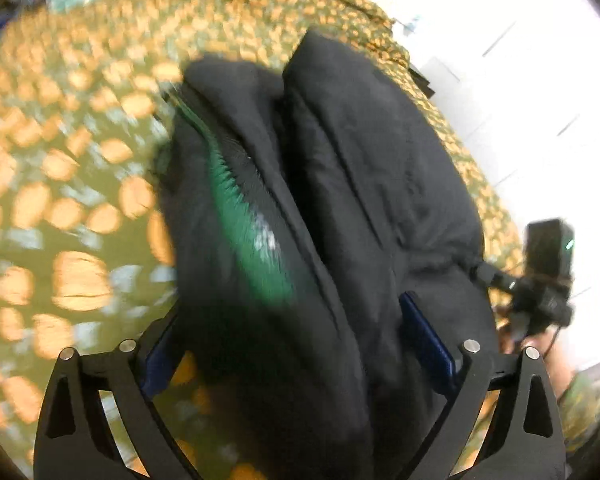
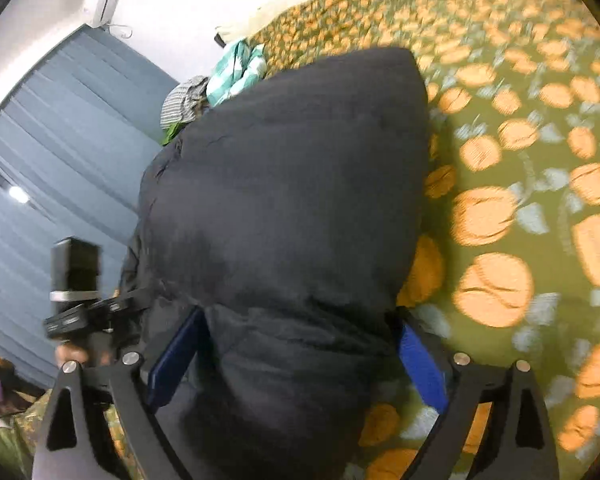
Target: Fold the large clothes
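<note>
One black padded garment lies bundled on a bed covered with an olive bedspread printed with orange pumpkins. In the left wrist view the garment shows as two thick dark folds side by side, with a green lining strip exposed along the left fold. In the right wrist view it reads as one rounded dark mass tapering toward the far end.

Two hand-held grippers are at work, one at each end of the bundle. The left hand-held gripper has its blue pads spread wide, the garment filling the space between them; whether the pads press on the fabric cannot be told through the blur. The right hand-held gripper likewise stands wide apart with the garment bulging between its blue pads, and contact there is equally unclear.

Each view catches the other hand-held gripper at the frame edge, held by a hand.

Beyond the garment, near the bed's far edge, sits a small heap of other clothes: one teal-and-white checked piece and one grey striped piece. No container is in sight. A blue-grey curtain hangs behind the bed
</note>
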{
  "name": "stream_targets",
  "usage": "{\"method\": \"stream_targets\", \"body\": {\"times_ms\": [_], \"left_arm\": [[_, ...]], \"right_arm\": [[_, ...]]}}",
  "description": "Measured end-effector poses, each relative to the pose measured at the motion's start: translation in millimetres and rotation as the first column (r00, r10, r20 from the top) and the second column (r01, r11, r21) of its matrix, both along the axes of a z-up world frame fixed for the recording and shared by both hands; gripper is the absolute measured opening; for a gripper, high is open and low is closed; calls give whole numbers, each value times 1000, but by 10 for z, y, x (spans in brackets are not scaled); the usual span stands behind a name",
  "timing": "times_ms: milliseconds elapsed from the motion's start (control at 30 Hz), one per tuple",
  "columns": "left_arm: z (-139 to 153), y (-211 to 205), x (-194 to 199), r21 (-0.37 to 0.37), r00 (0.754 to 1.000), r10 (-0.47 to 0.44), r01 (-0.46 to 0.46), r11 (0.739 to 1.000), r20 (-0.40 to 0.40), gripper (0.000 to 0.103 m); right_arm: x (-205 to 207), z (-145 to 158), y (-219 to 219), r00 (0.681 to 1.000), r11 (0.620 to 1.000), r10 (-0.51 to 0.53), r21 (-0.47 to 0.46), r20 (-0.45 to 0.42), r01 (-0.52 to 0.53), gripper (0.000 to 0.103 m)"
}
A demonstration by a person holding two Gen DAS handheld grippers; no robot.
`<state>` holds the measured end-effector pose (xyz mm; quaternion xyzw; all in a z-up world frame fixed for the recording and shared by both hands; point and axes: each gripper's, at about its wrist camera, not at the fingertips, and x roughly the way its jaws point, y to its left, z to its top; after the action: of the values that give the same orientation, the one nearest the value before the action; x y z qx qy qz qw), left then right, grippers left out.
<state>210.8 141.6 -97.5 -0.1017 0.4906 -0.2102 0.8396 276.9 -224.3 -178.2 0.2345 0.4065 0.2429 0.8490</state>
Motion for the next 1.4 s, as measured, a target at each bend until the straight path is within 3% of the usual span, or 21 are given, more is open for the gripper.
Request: {"method": "stream_targets", "body": {"times_ms": [133,267,400,467,567,700,767,933,1167,1400], "left_arm": [[486,15,-547,173,984,63,-92,981,166,101],[797,15,-790,258,955,117,-190,947,271,102],[605,-207,-429,357,930,125,-253,899,346,102],[619,-308,-461,391,916,124,-282,876,382,102],[705,-431,-497,401,889,136,-327,856,437,102],[909,-506,-807,368,830,144,-385,846,538,102],[950,-557,-930,353,815,162,-409,841,556,102],[968,-530,-1371,269,765,265,-492,828,587,103],[829,-515,-1723,298,769,249,-493,817,589,103],[743,-513,-1815,330,812,216,-443,834,543,103]], "right_arm": [[-286,254,2,995,993,-51,-104,85,59,95],[-666,573,136,984,974,-28,-216,178,67,95],[-982,882,365,963,939,21,-337,268,73,95],[-1190,1030,441,949,914,33,-393,314,99,95],[-1492,1245,537,910,878,42,-450,412,163,96],[-1832,1470,599,856,833,-27,-461,517,304,97],[-1946,1514,581,856,822,-66,-458,513,338,99],[-2215,1491,462,872,850,-129,-399,473,342,99],[-2618,1438,551,890,843,-143,-417,432,338,99],[-2878,1397,773,901,836,-127,-444,416,323,102]]}}
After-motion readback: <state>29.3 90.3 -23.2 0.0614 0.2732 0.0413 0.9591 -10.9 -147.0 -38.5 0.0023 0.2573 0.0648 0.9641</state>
